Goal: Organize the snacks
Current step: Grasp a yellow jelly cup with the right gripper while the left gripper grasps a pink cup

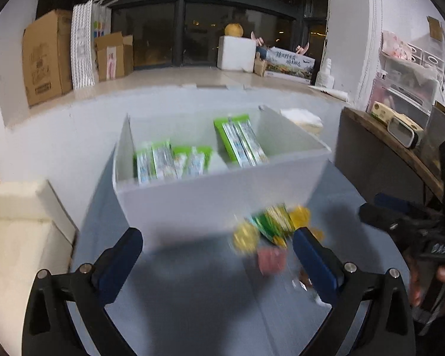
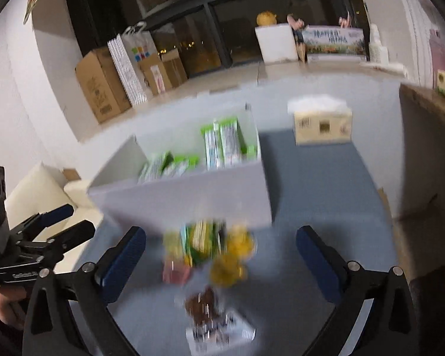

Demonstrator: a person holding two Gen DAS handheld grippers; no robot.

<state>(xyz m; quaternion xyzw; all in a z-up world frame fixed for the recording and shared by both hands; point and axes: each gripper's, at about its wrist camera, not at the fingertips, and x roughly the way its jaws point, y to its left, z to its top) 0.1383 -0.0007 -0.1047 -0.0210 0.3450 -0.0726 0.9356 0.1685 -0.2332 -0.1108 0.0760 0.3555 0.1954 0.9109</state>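
Observation:
A white open box [image 1: 210, 198] [image 2: 192, 198] stands on the blue-grey table and holds several green-and-white snack packets [image 1: 175, 163] [image 2: 222, 145]. In front of it lies a blurred heap of loose snacks [image 1: 270, 231] [image 2: 210, 252]: green, yellow and pink wrappers, with a brown one and a white one nearer in the right wrist view. My left gripper [image 1: 219, 255] is open with nothing between its fingers; the heap lies by its right finger. My right gripper [image 2: 221, 258] is open, and the heap lies on the table between its fingers, untouched.
A cream box [image 1: 17, 237] stands at the left and a tissue box [image 2: 322, 124] behind the white box to the right. A dark wooden cabinet [image 1: 376, 163] rises at the right. Cardboard boxes [image 1: 47, 56] and a white foam box [image 1: 237, 52] line the window ledge.

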